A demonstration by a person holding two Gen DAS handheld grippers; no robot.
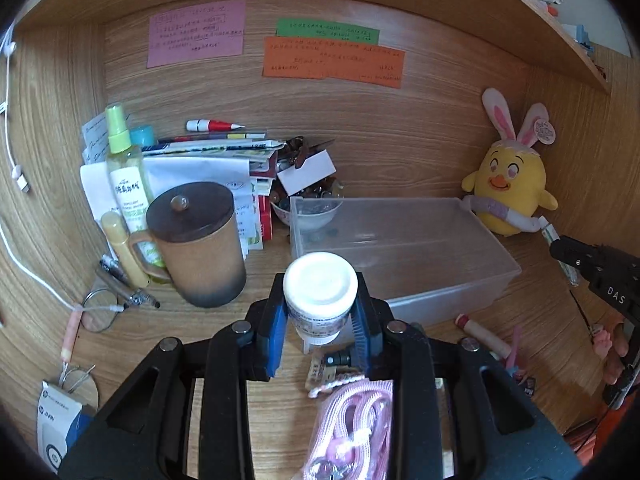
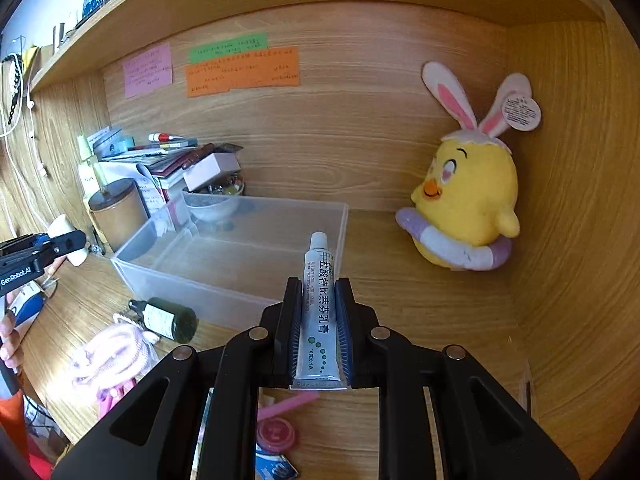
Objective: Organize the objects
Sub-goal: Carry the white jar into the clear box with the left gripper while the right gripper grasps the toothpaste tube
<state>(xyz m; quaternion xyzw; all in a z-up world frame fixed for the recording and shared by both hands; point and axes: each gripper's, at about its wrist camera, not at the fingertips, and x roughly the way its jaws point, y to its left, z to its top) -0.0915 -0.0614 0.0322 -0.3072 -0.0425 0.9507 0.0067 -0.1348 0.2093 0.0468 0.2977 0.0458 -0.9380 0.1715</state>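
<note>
My left gripper (image 1: 320, 312) is shut on a small white-capped bottle (image 1: 320, 288), held above the wooden desk just in front of the clear plastic bin (image 1: 460, 256). My right gripper (image 2: 319, 304) is shut on a white ointment tube (image 2: 319, 304), its cap pointing toward the clear plastic bin (image 2: 248, 280). In the right wrist view the left gripper (image 2: 68, 244) shows at the left edge with the bottle (image 2: 74, 258). In the left wrist view the right gripper (image 1: 560, 246) appears at the right with the tube (image 1: 548, 230). The bin holds nothing visible.
A lidded brown mug (image 1: 200, 244), a spray bottle (image 1: 126, 176) and stacked papers (image 1: 208, 168) crowd the back left. A yellow chick plush (image 2: 468, 200) sits at the right wall. A dark green bottle (image 2: 168, 320), pink cord (image 2: 112, 356) and red lip balm (image 1: 482, 334) lie on the desk.
</note>
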